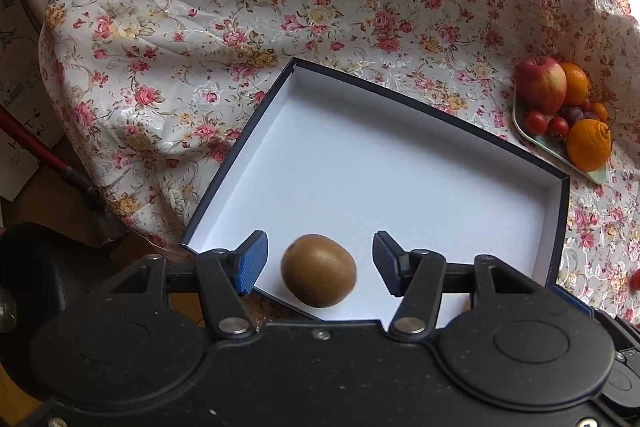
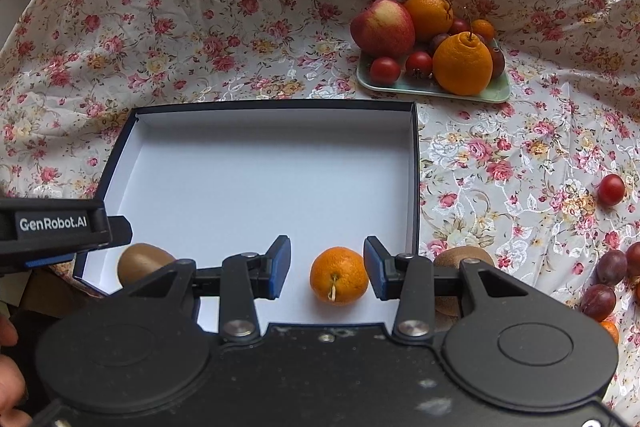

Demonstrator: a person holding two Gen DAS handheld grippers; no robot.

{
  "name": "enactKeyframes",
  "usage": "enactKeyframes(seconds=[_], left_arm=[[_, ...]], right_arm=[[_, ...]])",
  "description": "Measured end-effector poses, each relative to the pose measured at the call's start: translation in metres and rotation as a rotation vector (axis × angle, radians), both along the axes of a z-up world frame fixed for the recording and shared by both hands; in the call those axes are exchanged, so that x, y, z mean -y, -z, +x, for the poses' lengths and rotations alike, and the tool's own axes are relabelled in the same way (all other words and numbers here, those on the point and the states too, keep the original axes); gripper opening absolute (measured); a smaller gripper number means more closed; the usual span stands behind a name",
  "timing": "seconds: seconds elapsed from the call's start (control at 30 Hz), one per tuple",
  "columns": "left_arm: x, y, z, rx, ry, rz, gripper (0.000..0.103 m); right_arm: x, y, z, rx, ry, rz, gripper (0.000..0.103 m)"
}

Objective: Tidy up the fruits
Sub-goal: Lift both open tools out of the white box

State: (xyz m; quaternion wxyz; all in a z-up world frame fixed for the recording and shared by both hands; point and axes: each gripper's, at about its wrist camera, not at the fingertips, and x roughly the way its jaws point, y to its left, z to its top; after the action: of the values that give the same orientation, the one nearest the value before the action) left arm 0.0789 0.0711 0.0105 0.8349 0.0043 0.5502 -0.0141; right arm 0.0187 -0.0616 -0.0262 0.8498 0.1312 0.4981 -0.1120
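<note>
A brown kiwi (image 1: 318, 270) sits between the blue pads of my left gripper (image 1: 319, 251), which is open and touches it on neither side. The kiwi is over the near corner of the white-lined, dark-rimmed box (image 1: 400, 99); it looks slightly blurred, and I cannot tell whether it rests on the floor. My right gripper (image 2: 326, 261) is open around a small mandarin (image 2: 339, 275) on the box (image 2: 276, 103) floor near the front. The right pad is close beside the mandarin and the left pad is well apart. The same kiwi (image 2: 142, 263) shows in the right wrist view.
A pale green tray (image 2: 500, 91) at the back right holds an apple (image 2: 383, 27), oranges, cherry tomatoes and plums. The same tray (image 1: 536, 143) shows in the left wrist view. A second kiwi (image 2: 464, 258), a cherry tomato (image 2: 611, 189) and plums (image 2: 611, 267) lie on the floral cloth.
</note>
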Motion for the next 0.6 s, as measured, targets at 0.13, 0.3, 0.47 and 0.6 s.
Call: enactKeyframes(seconds=[0.13, 0.3, 0.47, 0.6], left_arm=[[0.0030, 0.0013, -0.0009, -0.006, 0.020, 0.009, 0.061], [0.0046, 0.0033, -0.0017, -0.023, 0.042, 0.007, 0.061], [0.0051, 0.0061, -0.0009, -0.046, 0.047, 0.010, 0.061], [0.0058, 0.0075, -0.0008, -0.055, 0.051, 0.016, 0.061]], right_arm=[[-0.0005, 0.0011, 0.0002, -0.005, -0.004, -0.002, 0.044], [-0.0003, 0.0026, 0.0011, -0.015, -0.007, -0.004, 0.044], [0.0000, 0.0042, 0.0023, -0.026, -0.006, -0.006, 0.044], [0.0002, 0.0061, 0.0025, -0.041, -0.008, -0.006, 0.044]])
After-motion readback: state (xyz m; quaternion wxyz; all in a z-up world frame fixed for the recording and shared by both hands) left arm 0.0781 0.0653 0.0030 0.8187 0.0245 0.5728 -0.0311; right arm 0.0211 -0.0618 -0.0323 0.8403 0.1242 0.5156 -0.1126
